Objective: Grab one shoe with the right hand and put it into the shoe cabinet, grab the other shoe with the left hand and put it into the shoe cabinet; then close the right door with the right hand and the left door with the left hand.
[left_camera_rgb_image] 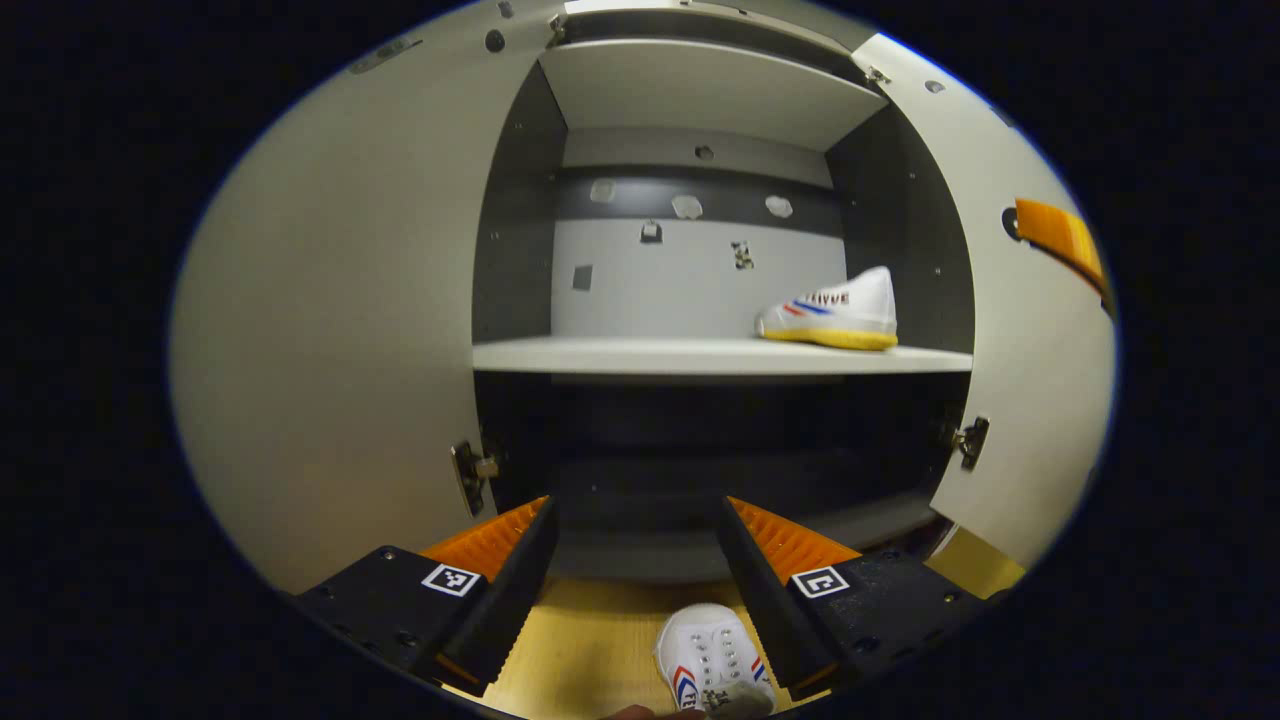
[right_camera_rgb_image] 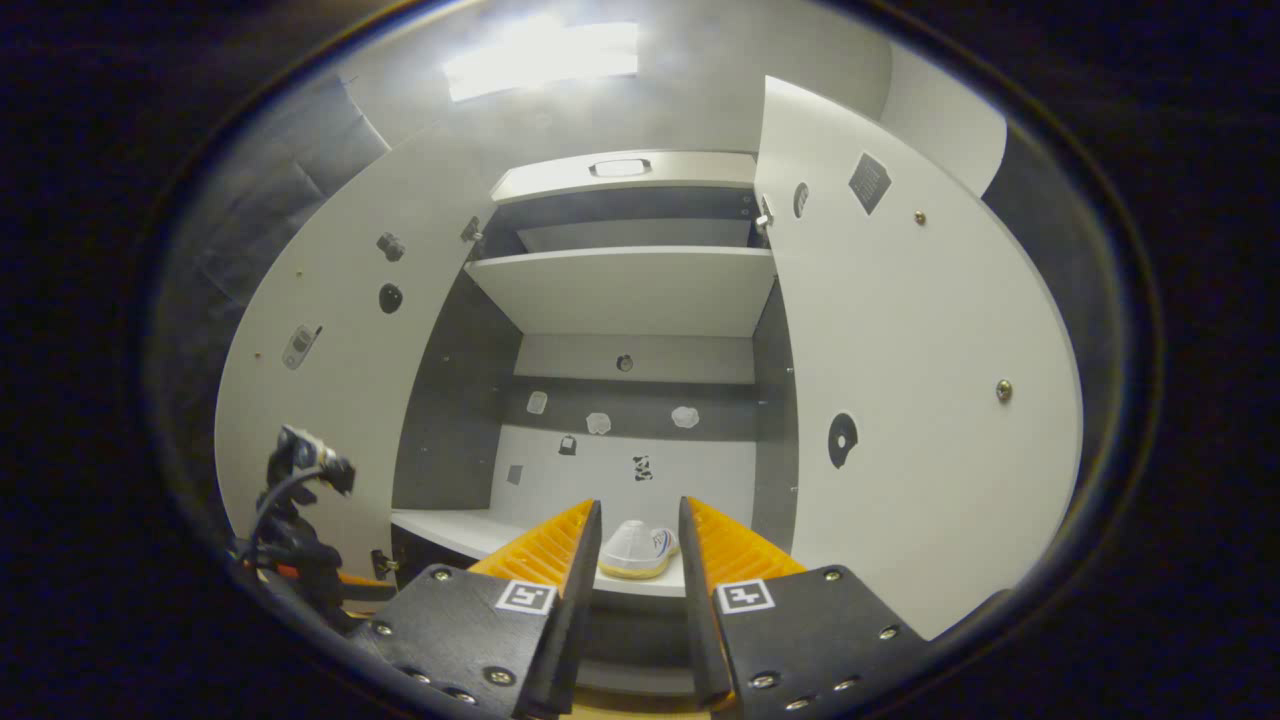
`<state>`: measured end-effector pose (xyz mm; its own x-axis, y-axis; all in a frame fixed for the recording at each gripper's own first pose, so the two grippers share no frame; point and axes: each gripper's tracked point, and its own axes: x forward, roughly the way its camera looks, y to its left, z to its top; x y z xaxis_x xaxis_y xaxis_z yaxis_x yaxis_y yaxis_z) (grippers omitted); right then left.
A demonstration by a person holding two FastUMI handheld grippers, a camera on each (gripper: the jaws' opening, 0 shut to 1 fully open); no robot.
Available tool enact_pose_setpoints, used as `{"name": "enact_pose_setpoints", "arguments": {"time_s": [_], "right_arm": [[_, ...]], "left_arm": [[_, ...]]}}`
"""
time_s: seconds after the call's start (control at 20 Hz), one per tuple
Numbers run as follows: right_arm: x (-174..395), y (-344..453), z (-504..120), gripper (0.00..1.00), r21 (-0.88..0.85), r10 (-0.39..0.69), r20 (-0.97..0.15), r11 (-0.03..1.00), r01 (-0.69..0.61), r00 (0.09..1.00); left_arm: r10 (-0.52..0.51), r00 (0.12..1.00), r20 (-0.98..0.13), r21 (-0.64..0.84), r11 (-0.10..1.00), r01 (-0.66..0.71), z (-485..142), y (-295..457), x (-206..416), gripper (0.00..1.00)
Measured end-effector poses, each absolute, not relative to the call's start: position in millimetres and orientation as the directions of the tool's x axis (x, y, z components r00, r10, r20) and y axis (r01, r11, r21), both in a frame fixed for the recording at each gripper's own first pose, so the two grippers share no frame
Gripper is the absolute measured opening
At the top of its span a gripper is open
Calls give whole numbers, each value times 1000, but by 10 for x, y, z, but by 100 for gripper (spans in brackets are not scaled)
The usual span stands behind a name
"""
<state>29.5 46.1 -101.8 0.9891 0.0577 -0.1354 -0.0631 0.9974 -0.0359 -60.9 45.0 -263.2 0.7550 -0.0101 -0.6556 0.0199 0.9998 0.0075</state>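
The shoe cabinet stands with both doors swung wide. A white shoe with red and blue stripes and a yellow sole rests on the right end of its middle shelf. In the right gripper view that same shoe shows heel-on in the gap beyond my right gripper, which is open and apart from it. The second white shoe lies on the wooden floor in front of the cabinet. My left gripper hovers open above it, and the shoe sits near the right finger's inner side, untouched.
The left door and right door flank the opening. One orange finger of my right gripper shows past the right door's edge. The upper shelf and the dark bottom compartment hold nothing.
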Motion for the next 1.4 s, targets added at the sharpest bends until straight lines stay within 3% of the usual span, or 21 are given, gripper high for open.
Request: {"name": "enact_pose_setpoints", "arguments": {"time_s": [0.1, 0.4, 0.75, 0.85, 1.1, 1.25, 1.35, 1.4], "right_arm": [[292, 427, -1000, 47, -28, 53, -133, 998, -58, 990], [287, 383, -960, 44, -28, 43, -117, 999, -47, 992], [272, 339, -905, 43, -25, 38, -98, 999, -40, 995], [271, 344, -899, 46, -26, 38, -97, 999, -41, 995], [274, 289, -901, 44, -32, 37, -102, 999, -41, 994], [284, 248, -919, 43, -28, 30, -109, 999, -33, 994], [282, 270, -943, 44, -20, 39, -117, 999, -42, 992], [287, 242, -946, 51, -21, 39, -118, 999, -41, 992]], "left_arm": [[-44, 687, -726, -15, 999, 49, -2947, 379, -822, 98], [-99, 504, -858, -28, 989, 147, -3629, 287, -1506, 95], [-135, 365, -921, -90, 986, 137, -4054, 173, -1917, 89], [-174, 402, -899, -143, 984, 105, -4060, 79, -1856, 77], [-122, 399, -909, -101, 992, 75, -4010, 130, -1863, 50], [-116, 430, -895, -114, 993, 31, -4001, 166, -1843, 24], [-97, 452, -887, -108, 994, 2, -3946, 196, -1829, 17], [-90, 468, -879, -103, 995, -2, -3903, 216, -1815, 16]]}}
